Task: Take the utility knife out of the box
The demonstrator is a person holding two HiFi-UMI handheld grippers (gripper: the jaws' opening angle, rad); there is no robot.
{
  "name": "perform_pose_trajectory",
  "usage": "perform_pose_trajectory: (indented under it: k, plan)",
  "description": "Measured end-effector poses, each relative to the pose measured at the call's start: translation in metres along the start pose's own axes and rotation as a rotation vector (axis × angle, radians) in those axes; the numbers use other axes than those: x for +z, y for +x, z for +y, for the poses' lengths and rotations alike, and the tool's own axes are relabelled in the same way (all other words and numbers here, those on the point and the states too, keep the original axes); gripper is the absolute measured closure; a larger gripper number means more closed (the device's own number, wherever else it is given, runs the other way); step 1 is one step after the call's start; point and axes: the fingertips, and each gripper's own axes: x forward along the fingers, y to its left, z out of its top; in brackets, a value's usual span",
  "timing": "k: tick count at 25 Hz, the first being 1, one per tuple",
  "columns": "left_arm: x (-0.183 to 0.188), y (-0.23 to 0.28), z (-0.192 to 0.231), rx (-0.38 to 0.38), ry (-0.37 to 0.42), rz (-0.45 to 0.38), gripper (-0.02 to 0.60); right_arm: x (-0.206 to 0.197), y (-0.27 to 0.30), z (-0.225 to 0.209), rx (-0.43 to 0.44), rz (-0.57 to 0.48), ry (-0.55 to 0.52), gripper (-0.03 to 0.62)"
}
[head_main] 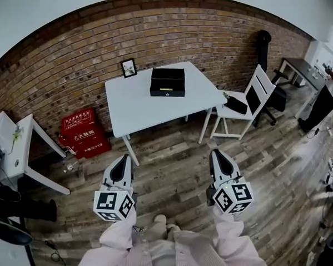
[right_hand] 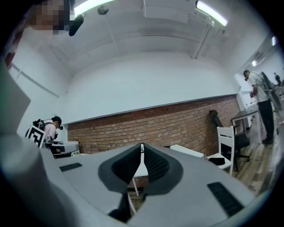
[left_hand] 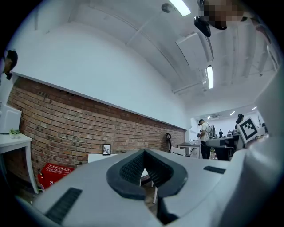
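Standing on the wood floor [head_main: 171, 157], well apart from the white bench [head_main: 129, 108]. Holding the left claw [head_main: 122, 157] and the right claw [head_main: 216, 152] out level, side by side, both aimed toward that bench. Have both pinched fully together, tips meeting, with nothing gripped between the ribbed pads [left_hand: 132, 168]. Can make out the black box [head_main: 168, 82] resting toward the far side of the bench, near the brick wall [head_main: 216, 38], looking closed; cannot see the utility knife. Also in sight: a small picture frame [head_main: 128, 67] at the bench's far left corner, a white chair [head_main: 249, 100] just beside the bench on the right, and red crates [head_main: 84, 133] on the floor against the wall at left
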Motion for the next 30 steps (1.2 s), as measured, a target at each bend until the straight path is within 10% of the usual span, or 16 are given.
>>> perform_pose_trajectory:
  k: [30]
  plan:
    - [-0.029, 0.150, 0.062, -0.019, -0.041, 0.056, 0.589, -0.026, 0.145, -0.053, -0.006, 0.064, -0.010, 0.434]
